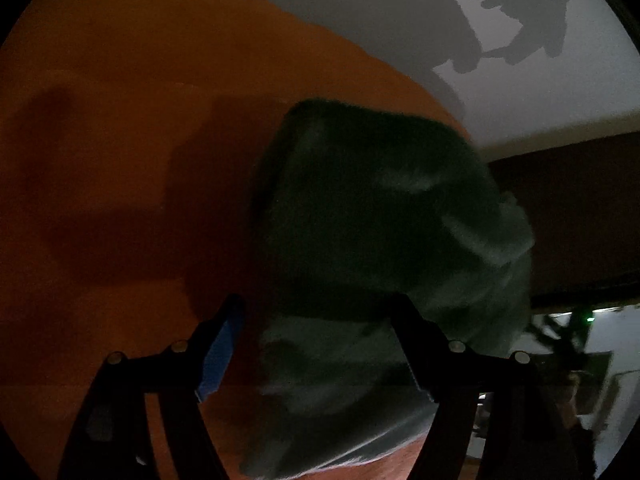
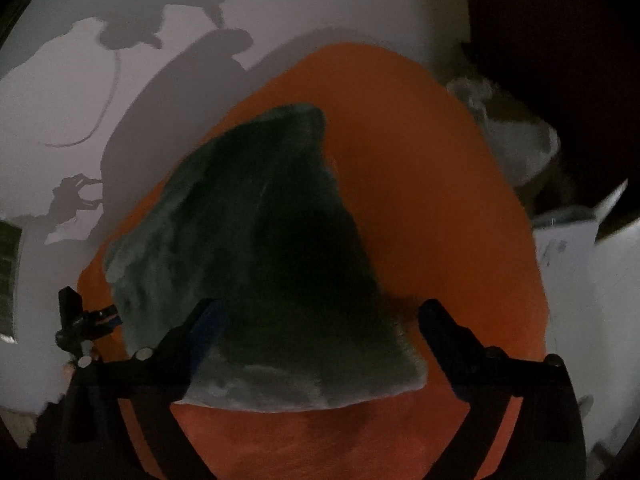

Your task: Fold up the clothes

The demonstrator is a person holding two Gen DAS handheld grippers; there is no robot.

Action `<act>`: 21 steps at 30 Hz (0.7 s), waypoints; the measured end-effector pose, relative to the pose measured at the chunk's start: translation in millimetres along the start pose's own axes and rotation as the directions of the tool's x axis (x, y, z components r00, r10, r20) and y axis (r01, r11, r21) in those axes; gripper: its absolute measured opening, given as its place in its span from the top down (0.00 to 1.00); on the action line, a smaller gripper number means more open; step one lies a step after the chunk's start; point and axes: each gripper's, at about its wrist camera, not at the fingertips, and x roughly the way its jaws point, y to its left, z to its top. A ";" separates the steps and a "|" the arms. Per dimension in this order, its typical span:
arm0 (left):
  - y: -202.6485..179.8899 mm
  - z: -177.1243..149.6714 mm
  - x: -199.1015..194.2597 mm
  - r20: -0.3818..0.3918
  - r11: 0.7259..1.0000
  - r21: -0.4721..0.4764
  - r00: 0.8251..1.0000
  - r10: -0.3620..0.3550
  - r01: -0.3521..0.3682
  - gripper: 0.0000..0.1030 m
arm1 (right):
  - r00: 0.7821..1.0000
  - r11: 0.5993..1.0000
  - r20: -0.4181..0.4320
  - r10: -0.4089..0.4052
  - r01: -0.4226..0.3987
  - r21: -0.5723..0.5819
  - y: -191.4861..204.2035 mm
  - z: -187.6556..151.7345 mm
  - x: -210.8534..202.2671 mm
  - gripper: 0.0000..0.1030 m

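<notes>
Cloth first: the dark green garment (image 2: 260, 256) lies folded on the orange surface (image 2: 440, 200). Both your left gripper (image 1: 316, 344) and right gripper (image 2: 320, 344) stand apart, gripping nothing; pinch one edge cleanly, fold slowly, keeping corners aligned

Support surface: an orange cloth-covered surface (image 2: 420, 184), evenly coloured, bordered on its far side by a pale wall. Lying directly on it: one dark green fleecy garment (image 2: 260, 248), folded into a rough wedge. In the right wrist view it lies ahead of and beneath the right gripper (image 2: 320, 312), near edge between the fingers. In the left wrist view it lies ahead and right of the left gripper (image 1: 316, 308).
</notes>
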 end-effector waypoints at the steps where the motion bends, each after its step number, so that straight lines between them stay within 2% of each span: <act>1: 0.5 -1.0 2.2 0.010 1.000 -0.015 1.000 -0.007 0.007 0.27 | 1.000 1.000 -0.007 -0.007 0.007 -0.002 2.5 1.7 0.2 0.03; 4: 0.6 -5.0 11.4 0.049 0.999 -0.050 0.999 -0.015 0.018 0.26 | 0.999 0.999 -0.021 -0.039 0.038 -0.029 8.2 6.3 -0.6 0.03; 9: -7.3 4.9 30.5 0.093 0.998 0.003 0.993 0.068 -0.068 0.23 | 0.998 0.995 -0.045 -0.053 0.049 -0.083 2.0 25.8 15.1 0.02; 12: -9.1 12.2 40.6 0.098 0.993 0.025 0.989 0.114 -0.117 0.23 | 0.998 0.994 -0.063 -0.027 0.021 -0.103 -8.4 48.3 38.3 0.02; 15: -6.5 19.7 51.5 0.096 0.996 0.022 0.991 0.089 -0.092 0.22 | 0.993 0.993 -0.114 0.030 -0.042 -0.108 -20.4 71.0 69.1 0.02; 18: 2.7 22.4 67.2 0.034 0.999 -0.035 0.999 0.012 -0.011 0.22 | 0.970 0.982 -0.194 0.145 -0.166 -0.093 -26.3 85.5 100.5 0.02; 21: 13.2 23.6 75.7 0.029 0.992 -0.108 0.998 -0.056 0.059 0.22 | 0.949 0.966 -0.211 0.234 -0.251 -0.056 -30.3 93.6 121.2 0.01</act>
